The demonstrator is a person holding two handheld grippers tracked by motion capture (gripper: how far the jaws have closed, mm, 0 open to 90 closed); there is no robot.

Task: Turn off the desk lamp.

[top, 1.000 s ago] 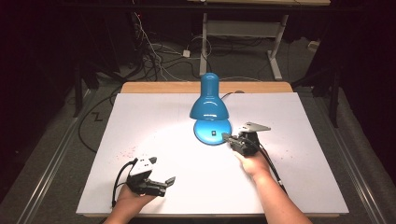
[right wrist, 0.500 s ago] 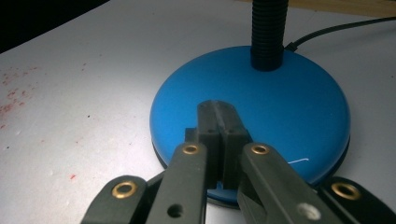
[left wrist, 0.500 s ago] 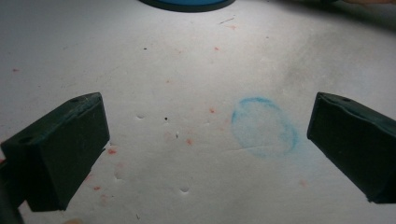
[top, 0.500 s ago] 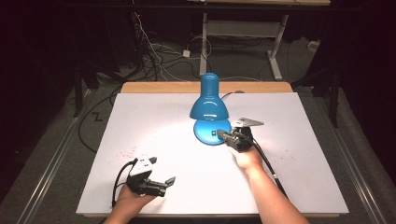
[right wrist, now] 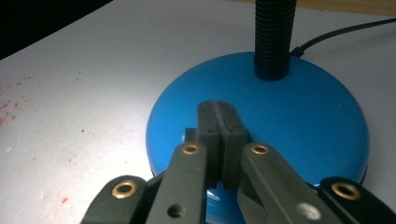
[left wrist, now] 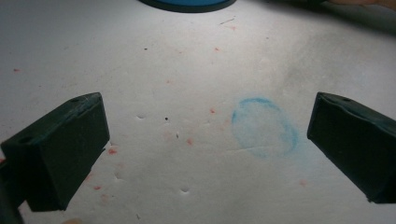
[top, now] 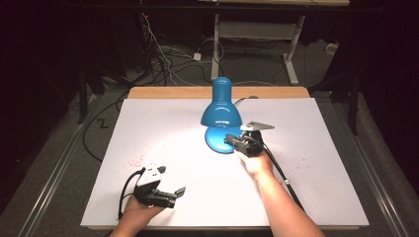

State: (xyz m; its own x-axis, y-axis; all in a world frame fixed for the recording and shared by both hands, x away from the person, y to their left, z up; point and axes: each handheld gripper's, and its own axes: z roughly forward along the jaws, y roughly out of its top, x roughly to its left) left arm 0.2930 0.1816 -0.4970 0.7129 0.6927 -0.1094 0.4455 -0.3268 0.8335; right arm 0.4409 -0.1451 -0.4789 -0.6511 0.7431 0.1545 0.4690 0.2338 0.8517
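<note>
Surface: white paper-covered desk (top: pixel 148 128) is carrying red specks and a faint blue ring stain (left wrist: pixel 264 127).
Lamp: glossy blue desk lamp (top: pixel 221 106) is standing near the far edge, shining downward.
Right gripper (top: pixel 231 140): jaws are pressing together over the round base.
Left gripper (top: pixel 177 193): jaws are gaping wide, holding nothing, near the front edge.
Room: dark floor with tangled cables (top: pixel 163 54) is lying beyond.

Blue lamp (top: pixel 221 111), red-speckled white table (top: pixel 316 148)

blue desk lamp (top: pixel 221 111) upright at table's far middle, lit.
</note>
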